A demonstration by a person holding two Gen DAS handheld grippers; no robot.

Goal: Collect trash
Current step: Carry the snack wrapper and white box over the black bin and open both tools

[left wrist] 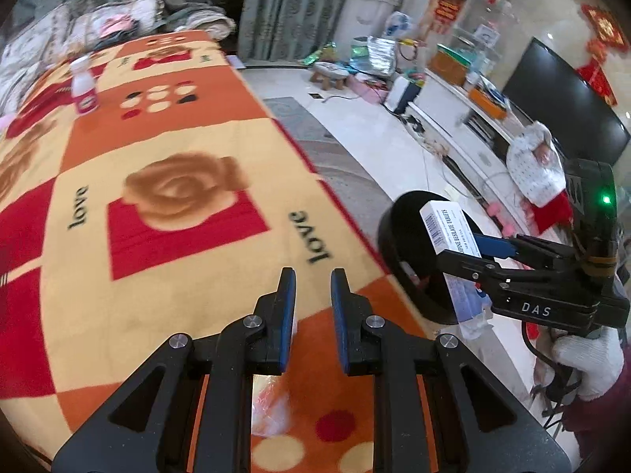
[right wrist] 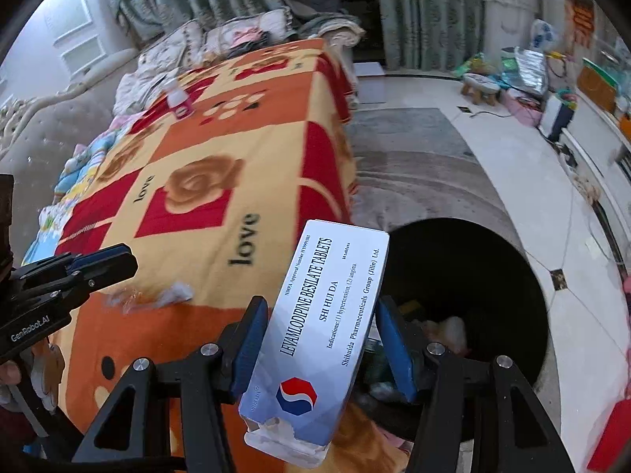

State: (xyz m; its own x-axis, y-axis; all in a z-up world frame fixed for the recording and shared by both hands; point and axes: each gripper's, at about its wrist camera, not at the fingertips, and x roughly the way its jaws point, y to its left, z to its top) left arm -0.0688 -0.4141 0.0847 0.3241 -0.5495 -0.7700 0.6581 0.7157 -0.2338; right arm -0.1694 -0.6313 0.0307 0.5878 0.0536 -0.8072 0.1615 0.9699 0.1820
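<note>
pale tiled floor (left wrist: 355,118), grey rug (right wrist: 414,165), green curtains (left wrist: 292,4), dark television (left wrist: 564,94)

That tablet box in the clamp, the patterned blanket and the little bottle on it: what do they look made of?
Tablet box: thin printed cardboard with a slight sheen; its bottom flap is torn ragged.
Blanket: soft plush fleece, probably synthetic; the rose and "love" prints have fuzzy edges.
Bottle: likely white opaque plastic with a pink label, too blurred to be sure.

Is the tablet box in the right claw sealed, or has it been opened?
Opened. In the right wrist view the tablet box shows a ragged, torn flap at its near end, while the right claw grips its sides.
</note>
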